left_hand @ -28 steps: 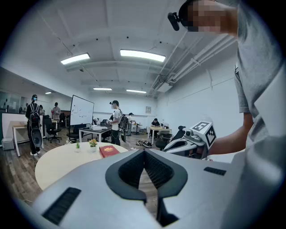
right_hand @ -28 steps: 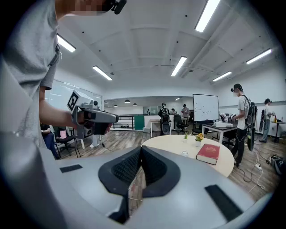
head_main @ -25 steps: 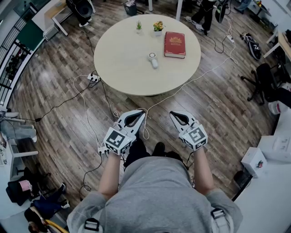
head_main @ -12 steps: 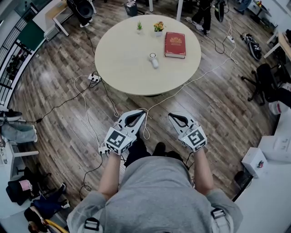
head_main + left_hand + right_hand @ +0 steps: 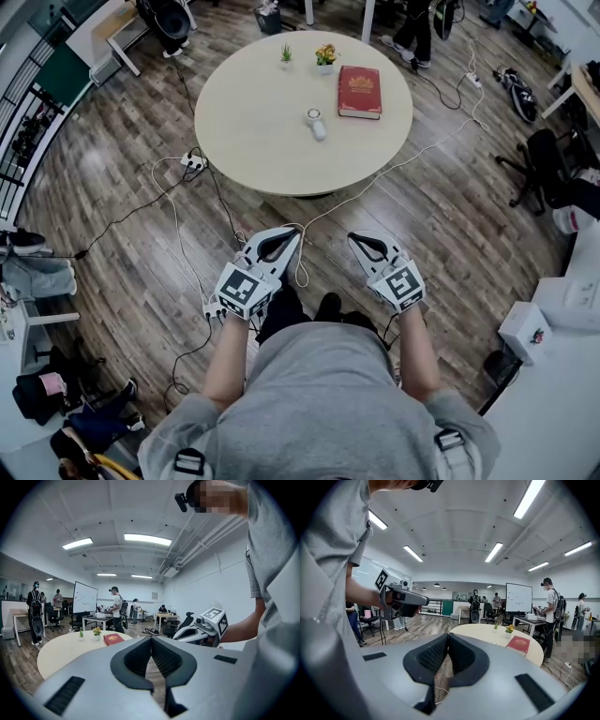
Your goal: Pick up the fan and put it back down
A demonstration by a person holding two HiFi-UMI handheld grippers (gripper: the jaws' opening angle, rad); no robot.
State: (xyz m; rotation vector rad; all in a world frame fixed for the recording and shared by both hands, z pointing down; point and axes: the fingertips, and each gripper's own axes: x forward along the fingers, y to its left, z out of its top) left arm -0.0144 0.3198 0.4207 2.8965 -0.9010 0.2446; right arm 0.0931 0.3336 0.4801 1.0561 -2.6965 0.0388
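Head view: fan (image 5: pixel 316 123) lies on the round table (image 5: pixel 244 141), near the red book (image 5: pixel 360 91), well apart from me. My left gripper (image 5: pixel 292 232) and right gripper (image 5: pixel 355 240) hang over the wood floor (image 5: pixel 141 272), short of the table. Left gripper view: my jaws clenched tip to tip, nothing between. Right gripper view: same, clenched on nothing.

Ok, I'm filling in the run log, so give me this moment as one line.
phase: pre-reach | left gripper: shut, empty | right gripper: shut, empty | white fan: on round table, untouched | grippers: short of table, over floor
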